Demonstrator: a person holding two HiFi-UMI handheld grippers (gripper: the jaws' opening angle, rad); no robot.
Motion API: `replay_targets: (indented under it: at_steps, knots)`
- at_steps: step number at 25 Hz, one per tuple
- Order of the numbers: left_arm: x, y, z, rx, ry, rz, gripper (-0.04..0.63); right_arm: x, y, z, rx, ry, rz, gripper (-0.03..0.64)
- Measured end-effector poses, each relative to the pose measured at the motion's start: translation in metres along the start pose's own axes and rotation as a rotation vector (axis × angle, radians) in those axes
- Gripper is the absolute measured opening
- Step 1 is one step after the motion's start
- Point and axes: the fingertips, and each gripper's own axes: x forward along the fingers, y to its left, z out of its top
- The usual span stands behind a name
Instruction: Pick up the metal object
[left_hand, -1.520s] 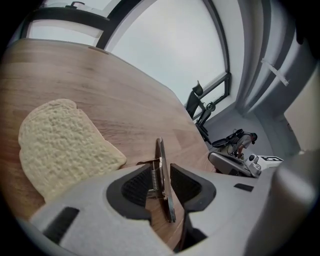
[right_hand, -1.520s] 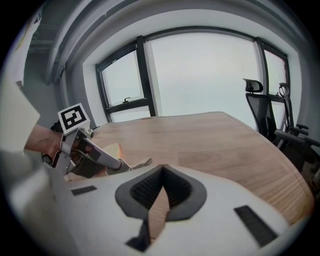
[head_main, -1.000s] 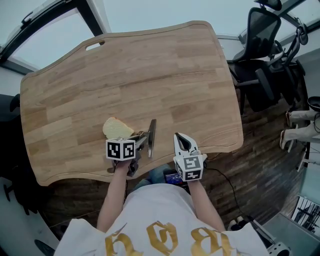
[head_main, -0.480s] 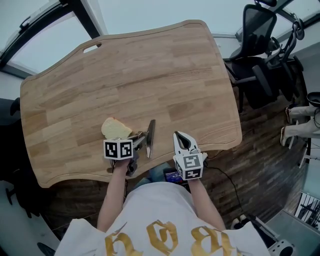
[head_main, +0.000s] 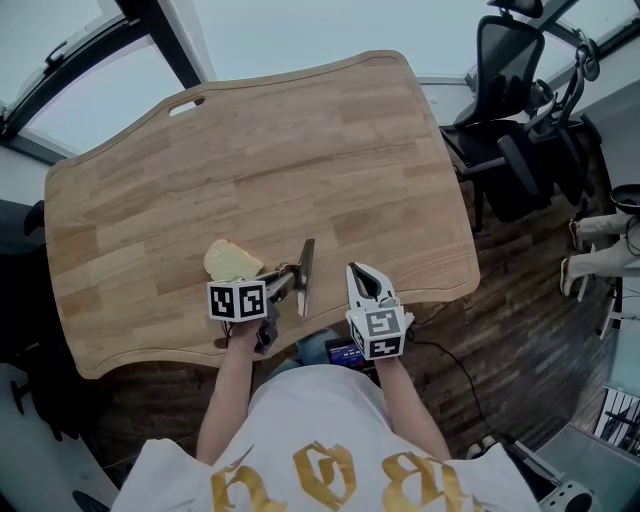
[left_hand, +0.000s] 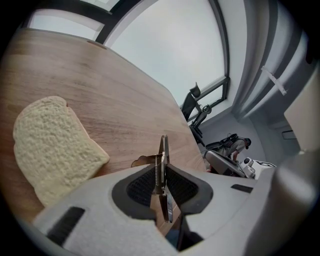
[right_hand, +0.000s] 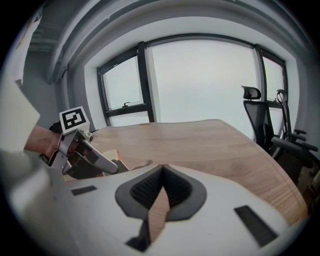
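Observation:
The metal object (head_main: 304, 275) is a thin serrated blade that stands on edge between the jaws of my left gripper (head_main: 285, 281), near the table's front edge. In the left gripper view the blade (left_hand: 163, 152) runs straight up the middle, and the left gripper (left_hand: 162, 170) is shut on it. Its jaws have just been closing, with the blade between them. My right gripper (head_main: 363, 276) hovers just right of the blade, shut and holding nothing. In the right gripper view the right gripper (right_hand: 161, 171) has its pads together.
A slice of bread (head_main: 232, 262) lies on the wooden table (head_main: 280, 150) just left of the left gripper, and looms large in the left gripper view as bread (left_hand: 52, 145). Black office chairs (head_main: 510, 130) stand off the table's right side. The person's torso is at the front edge.

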Motion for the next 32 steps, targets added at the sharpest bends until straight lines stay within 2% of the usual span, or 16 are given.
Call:
replay_targets:
  at_steps: [5,11,13,14,17,21,24,32]
  knots:
    - [-0.013,-0.004,0.015,0.01,-0.078,0.014,0.074,-0.004,-0.001,0.013,-0.017,-0.031,-0.009,0.011]
    - [-0.035,-0.02,0.034,0.032,-0.192,-0.004,0.067,-0.013,0.005,0.022,-0.032,-0.06,-0.003,0.011]
    - [-0.042,-0.026,0.038,0.033,-0.225,-0.007,0.041,-0.015,0.008,0.022,-0.034,-0.065,0.0,0.011]
    - [-0.045,-0.026,0.04,0.05,-0.233,0.012,0.021,-0.017,0.009,0.022,-0.035,-0.068,0.002,0.011]
    - [-0.052,-0.026,0.037,0.157,-0.215,0.09,0.02,-0.022,0.013,0.024,-0.042,-0.078,0.008,0.011]
    - [-0.063,-0.027,0.036,0.131,-0.249,0.072,0.02,-0.029,0.016,0.029,-0.05,-0.098,0.006,0.011]
    - [-0.071,-0.029,0.035,0.142,-0.266,0.077,0.02,-0.036,0.018,0.036,-0.053,-0.123,0.005,0.011]
    - [-0.097,-0.052,0.04,0.139,-0.371,0.03,0.02,-0.054,0.026,0.049,-0.076,-0.169,0.007,0.011]
